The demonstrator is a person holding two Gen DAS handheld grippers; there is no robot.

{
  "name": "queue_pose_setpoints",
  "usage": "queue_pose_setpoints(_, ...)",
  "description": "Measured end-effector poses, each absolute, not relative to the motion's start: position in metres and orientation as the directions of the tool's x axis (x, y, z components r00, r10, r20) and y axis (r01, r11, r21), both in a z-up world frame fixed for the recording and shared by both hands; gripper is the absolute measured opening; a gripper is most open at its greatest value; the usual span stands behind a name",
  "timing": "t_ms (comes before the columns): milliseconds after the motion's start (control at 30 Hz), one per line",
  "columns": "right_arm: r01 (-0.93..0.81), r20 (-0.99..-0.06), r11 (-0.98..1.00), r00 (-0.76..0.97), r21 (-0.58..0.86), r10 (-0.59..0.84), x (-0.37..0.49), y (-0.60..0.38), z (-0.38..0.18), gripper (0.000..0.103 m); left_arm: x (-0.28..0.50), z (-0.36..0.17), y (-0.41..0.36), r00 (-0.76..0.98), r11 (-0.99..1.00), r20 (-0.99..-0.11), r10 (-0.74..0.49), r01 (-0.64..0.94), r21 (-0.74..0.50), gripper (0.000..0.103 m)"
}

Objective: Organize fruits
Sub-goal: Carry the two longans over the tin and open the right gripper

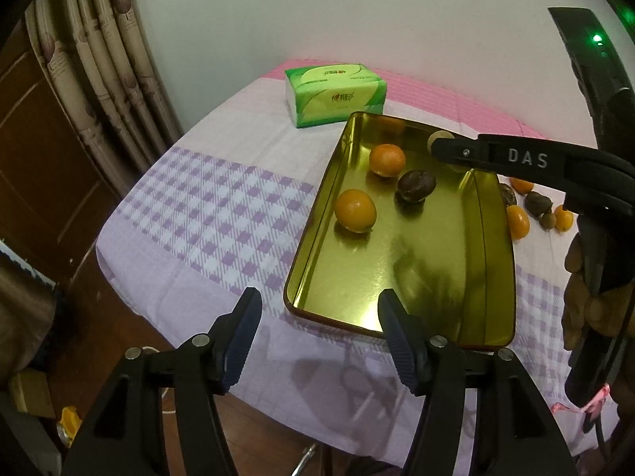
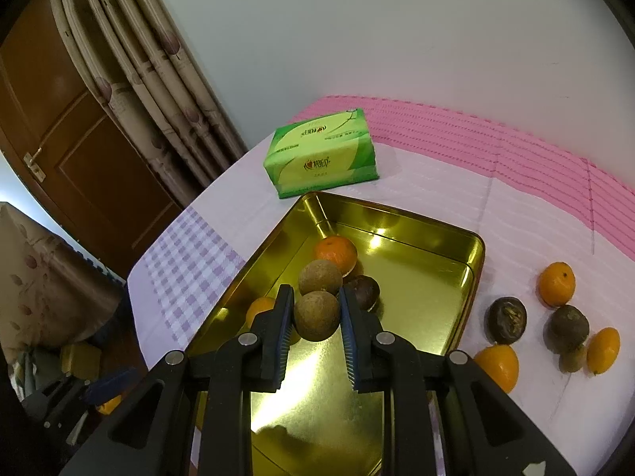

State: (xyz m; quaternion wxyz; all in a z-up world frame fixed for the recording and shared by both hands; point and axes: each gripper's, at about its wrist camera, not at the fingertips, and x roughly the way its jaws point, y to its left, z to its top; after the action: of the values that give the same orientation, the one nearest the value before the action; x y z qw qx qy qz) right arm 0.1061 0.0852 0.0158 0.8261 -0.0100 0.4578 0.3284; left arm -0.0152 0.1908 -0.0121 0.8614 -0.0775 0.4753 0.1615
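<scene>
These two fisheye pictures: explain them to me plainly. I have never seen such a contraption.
No robot here: a person holds a two-fingered clamp in each hand, each with a camera looking along its fingers. The left camera shows the left gripper open and empty at the near edge of a gold tray, with the other clamp reaching in from the right. The right camera shows the right gripper pinching a brown round fruit over the tray. Oranges and dark fruits lie in the tray and on the cloth beside it; a green tissue pack sits behind.
</scene>
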Motion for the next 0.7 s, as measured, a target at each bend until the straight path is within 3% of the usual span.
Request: queue_pose_setpoints(700, -0.546, -0.784, 0.788, 0.339, 0.287, 0.520, 0.1136, 0.0956, 0.0048, 0.021, -0.0144, -0.0157, 0.1972, 0.482, 0.928, -0.854, 0.196, -0.373, 0.003, 0.062)
